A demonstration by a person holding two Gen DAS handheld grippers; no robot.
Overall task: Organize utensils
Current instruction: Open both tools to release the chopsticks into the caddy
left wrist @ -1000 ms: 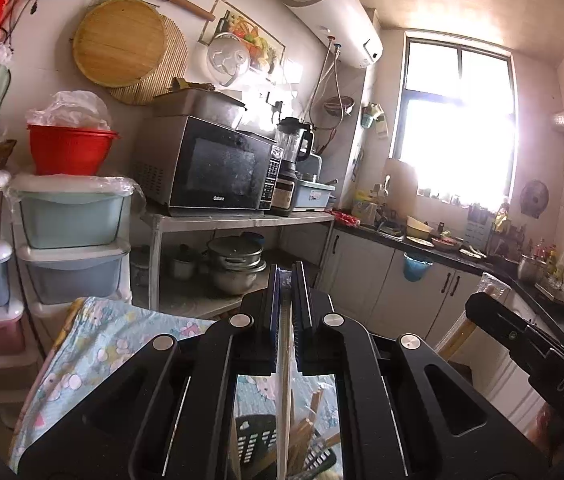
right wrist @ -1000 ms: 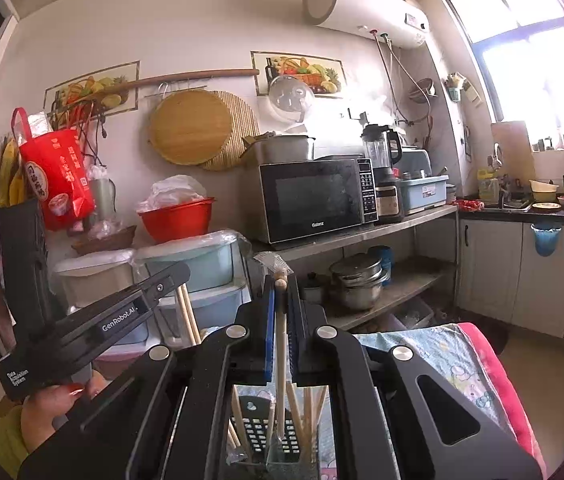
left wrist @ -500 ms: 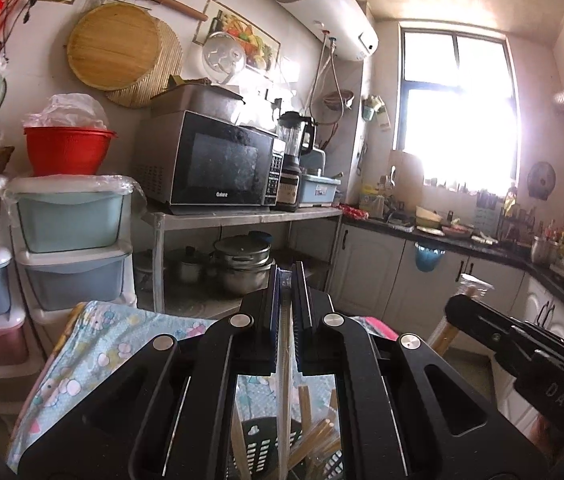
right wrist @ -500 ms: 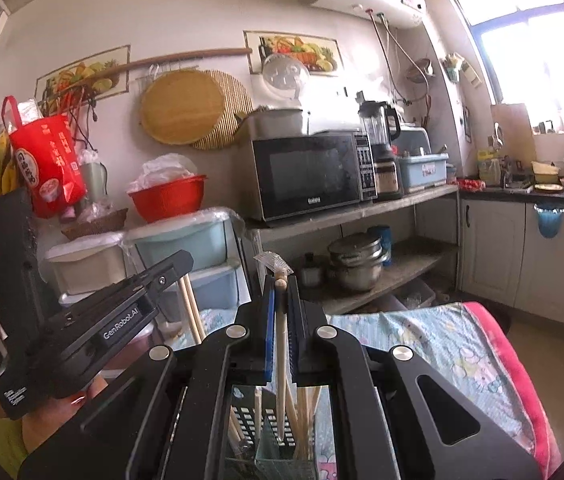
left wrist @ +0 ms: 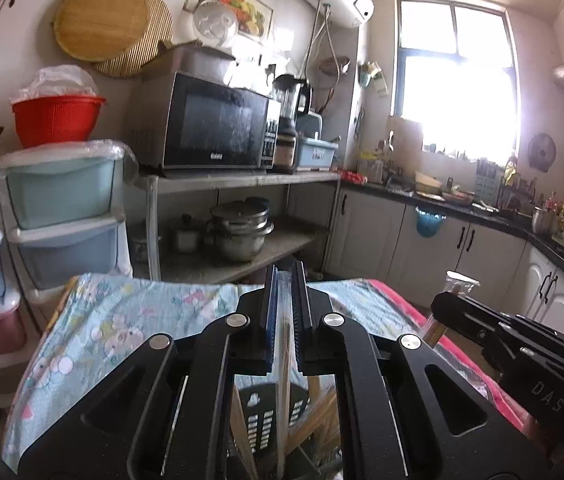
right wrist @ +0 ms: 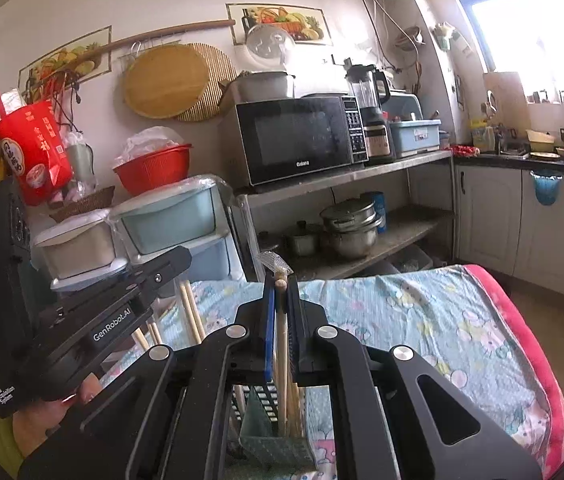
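right gripper pinching pale wooden chopsticks in a clear wrapper, long axis upright | dark slotted plastic utensil holder directly below my fingers, straight drop | left gripper also pinching wrapped chopsticks, over same holder
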